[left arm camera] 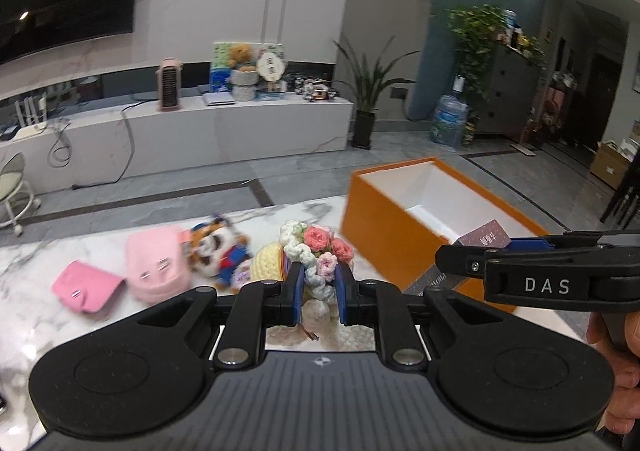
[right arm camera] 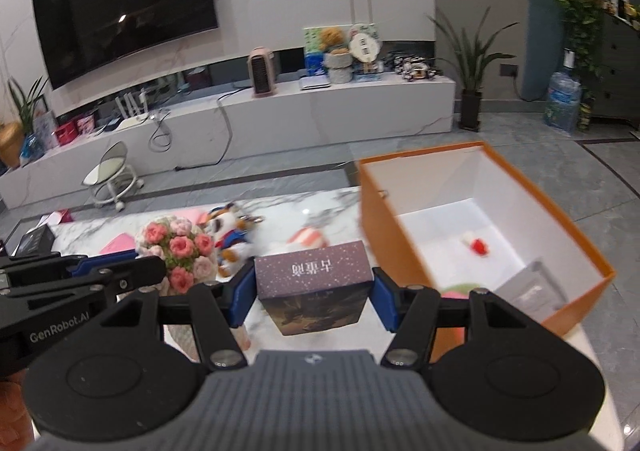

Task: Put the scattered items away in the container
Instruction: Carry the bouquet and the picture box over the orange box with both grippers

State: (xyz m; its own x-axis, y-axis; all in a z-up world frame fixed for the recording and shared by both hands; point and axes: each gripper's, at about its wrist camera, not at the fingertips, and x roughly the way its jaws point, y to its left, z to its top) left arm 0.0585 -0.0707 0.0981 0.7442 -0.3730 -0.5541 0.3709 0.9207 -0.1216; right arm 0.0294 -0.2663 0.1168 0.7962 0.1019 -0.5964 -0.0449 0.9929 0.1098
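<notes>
A home living room is shown: a large television (right arm camera: 124, 11) is mounted on a marble-look wall above a long low media bench (right arm camera: 280, 107), potted plants (left arm camera: 368, 91) are stood on a grey tiled floor (left arm camera: 400, 147), and a water jug (left arm camera: 448, 123) is kept nearby.

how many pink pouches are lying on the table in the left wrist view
2. A flat pink pouch lies nearest the left edge of the marble table; a fluffy pink pouch lies just right of it, beside the tiger plush. The gripper could hide others.
</notes>
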